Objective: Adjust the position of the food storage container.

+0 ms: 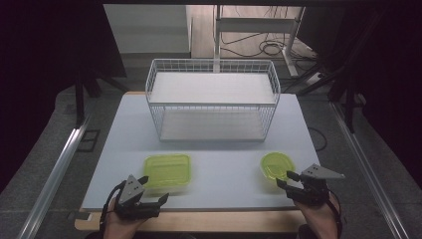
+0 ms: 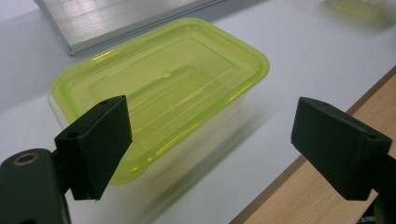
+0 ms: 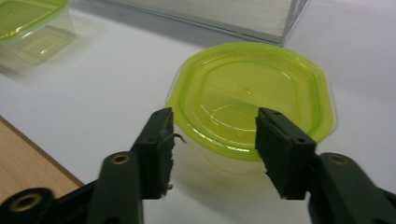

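Note:
A rectangular clear container with a lime-green lid (image 1: 167,171) (image 2: 163,88) sits near the front left of the white tabletop (image 1: 224,154). My left gripper (image 1: 155,189) (image 2: 224,140) hovers just in front of its right end, jaws wide open and empty. A smaller round container with a lime-green lid (image 1: 276,164) (image 3: 252,93) stands at the front right. My right gripper (image 1: 286,179) (image 3: 215,144) points at it from the near side, jaws partly open. Its fingertips reach the lid's near rim, and the pads stand apart from the container.
A white wire basket (image 1: 213,61) with a solid shelf stands at the middle back of the table. A wooden strip (image 1: 209,221) runs along the front edge. Bare white surface lies between the two containers. A metal rail (image 1: 54,174) flanks the left side.

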`<action>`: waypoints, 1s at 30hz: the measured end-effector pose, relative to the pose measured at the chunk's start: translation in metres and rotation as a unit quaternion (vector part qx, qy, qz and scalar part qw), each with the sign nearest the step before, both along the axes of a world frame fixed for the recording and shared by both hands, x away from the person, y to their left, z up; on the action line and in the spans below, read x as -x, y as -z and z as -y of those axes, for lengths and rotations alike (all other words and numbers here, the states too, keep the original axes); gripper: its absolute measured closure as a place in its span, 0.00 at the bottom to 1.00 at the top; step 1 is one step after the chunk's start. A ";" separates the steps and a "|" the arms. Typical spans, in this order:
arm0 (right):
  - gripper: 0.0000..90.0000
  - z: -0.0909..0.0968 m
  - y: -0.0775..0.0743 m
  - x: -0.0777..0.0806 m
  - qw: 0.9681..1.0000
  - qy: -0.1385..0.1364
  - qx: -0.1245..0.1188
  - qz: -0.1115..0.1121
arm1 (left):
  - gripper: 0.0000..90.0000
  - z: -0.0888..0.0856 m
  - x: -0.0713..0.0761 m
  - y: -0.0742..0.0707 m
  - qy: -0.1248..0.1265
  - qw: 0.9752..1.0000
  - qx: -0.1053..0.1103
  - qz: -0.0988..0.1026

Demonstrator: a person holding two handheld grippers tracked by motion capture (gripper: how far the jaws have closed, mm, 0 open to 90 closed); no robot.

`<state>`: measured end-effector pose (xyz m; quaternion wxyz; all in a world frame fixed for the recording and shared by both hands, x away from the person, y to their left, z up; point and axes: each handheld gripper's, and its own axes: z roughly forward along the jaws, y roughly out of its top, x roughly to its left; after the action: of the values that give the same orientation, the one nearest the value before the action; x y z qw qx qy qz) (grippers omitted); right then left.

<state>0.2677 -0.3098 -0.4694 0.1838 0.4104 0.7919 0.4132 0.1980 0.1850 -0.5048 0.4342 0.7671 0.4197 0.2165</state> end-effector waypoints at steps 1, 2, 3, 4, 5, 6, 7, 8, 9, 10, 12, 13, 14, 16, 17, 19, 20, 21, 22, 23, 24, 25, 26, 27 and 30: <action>0.58 -0.001 -0.001 0.000 1.000 -0.003 0.002 0.002 | 0.13 0.000 0.000 0.000 -0.001 1.000 0.003 0.000; 0.60 -0.002 -0.002 -0.001 1.000 -0.006 0.004 0.002 | 0.13 -0.001 0.000 0.000 -0.001 1.000 0.004 0.001; 0.63 -0.004 -0.003 -0.001 1.000 -0.011 0.005 0.002 | 0.12 -0.001 0.000 0.000 -0.003 1.000 0.005 0.002; 0.66 -0.005 -0.004 -0.001 1.000 -0.016 0.006 0.002 | 0.11 -0.001 0.000 0.000 -0.003 1.000 0.004 0.002; 0.70 -0.007 -0.005 -0.002 1.000 -0.020 0.005 0.001 | 0.10 -0.001 0.000 0.000 -0.003 1.000 0.004 0.003; 0.75 -0.010 -0.006 -0.003 1.000 -0.029 0.005 -0.001 | 0.10 -0.002 0.000 -0.001 -0.003 1.000 0.004 0.003; 0.78 -0.011 -0.007 -0.004 0.999 -0.033 0.006 -0.002 | 0.09 -0.002 0.000 -0.001 -0.004 1.000 0.004 0.005; 0.83 -0.014 -0.008 -0.005 0.999 -0.039 0.010 -0.003 | 0.09 -0.002 0.000 -0.001 -0.004 1.000 0.004 0.005; 0.86 -0.016 -0.009 -0.006 0.999 -0.043 0.011 -0.005 | 0.08 -0.002 0.000 -0.001 -0.004 1.000 0.006 0.006; 0.90 -0.019 -0.010 -0.007 0.999 -0.050 0.014 -0.006 | 0.08 -0.002 0.000 -0.001 -0.004 1.000 0.007 0.006; 0.96 -0.025 -0.012 -0.011 0.998 -0.063 0.016 -0.008 | 0.07 -0.003 0.000 -0.001 -0.004 1.000 0.009 0.007; 0.97 -0.027 -0.013 -0.012 0.998 -0.066 0.017 -0.009 | 0.07 -0.003 0.000 -0.001 -0.004 1.000 0.010 0.007; 0.98 -0.029 -0.014 -0.014 0.997 -0.069 0.020 -0.009 | 0.07 -0.003 0.000 0.000 -0.005 1.000 0.010 0.007; 0.99 -0.034 -0.015 -0.017 0.997 -0.074 0.023 -0.011 | 0.06 -0.003 0.000 0.000 -0.006 1.000 0.009 0.007; 0.99 -0.036 -0.015 -0.019 0.997 -0.077 0.023 -0.011 | 0.06 -0.003 0.000 0.000 -0.006 1.000 0.007 0.007; 0.99 -0.041 -0.016 -0.023 0.996 -0.082 0.027 -0.013 | 0.05 -0.002 -0.001 0.000 -0.006 1.000 0.006 0.007; 0.99 -0.044 -0.016 -0.025 0.996 -0.085 0.030 -0.013 | 0.05 -0.002 -0.001 0.000 -0.007 1.000 0.005 0.008; 0.99 -0.047 -0.016 -0.027 0.995 -0.090 0.031 -0.014 | 0.05 -0.002 -0.001 0.000 -0.006 1.000 0.004 0.008; 0.99 -0.050 -0.015 -0.029 0.995 -0.093 0.034 -0.015 | 0.05 -0.002 -0.001 0.000 -0.006 1.000 0.004 0.008; 0.99 -0.054 -0.015 -0.031 0.995 -0.095 0.036 -0.016 | 0.05 -0.002 -0.001 0.001 -0.006 1.000 0.003 0.007; 0.99 -0.056 -0.014 -0.033 0.994 -0.098 0.038 -0.019 | 0.05 -0.002 -0.001 0.001 -0.006 1.000 0.002 0.007; 0.99 -0.059 -0.012 -0.036 0.994 -0.100 0.039 -0.023 | 0.04 -0.002 -0.001 0.001 -0.006 1.000 0.002 0.007; 0.99 -0.061 -0.010 -0.038 0.993 -0.103 0.043 -0.028 | 0.04 -0.002 -0.001 0.001 -0.006 1.000 0.002 0.007; 0.99 -0.063 -0.008 -0.040 0.993 -0.105 0.048 -0.031 | 0.04 -0.002 -0.001 0.001 -0.007 1.000 0.002 0.007; 0.99 -0.064 -0.002 -0.044 0.992 -0.101 0.056 -0.041 | 0.04 -0.002 -0.001 0.002 -0.009 1.000 0.001 0.004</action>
<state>0.3120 -0.2458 -0.4673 0.1313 0.3338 0.8581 0.3675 0.1994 0.1866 -0.5064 0.4345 0.7623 0.4247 0.2228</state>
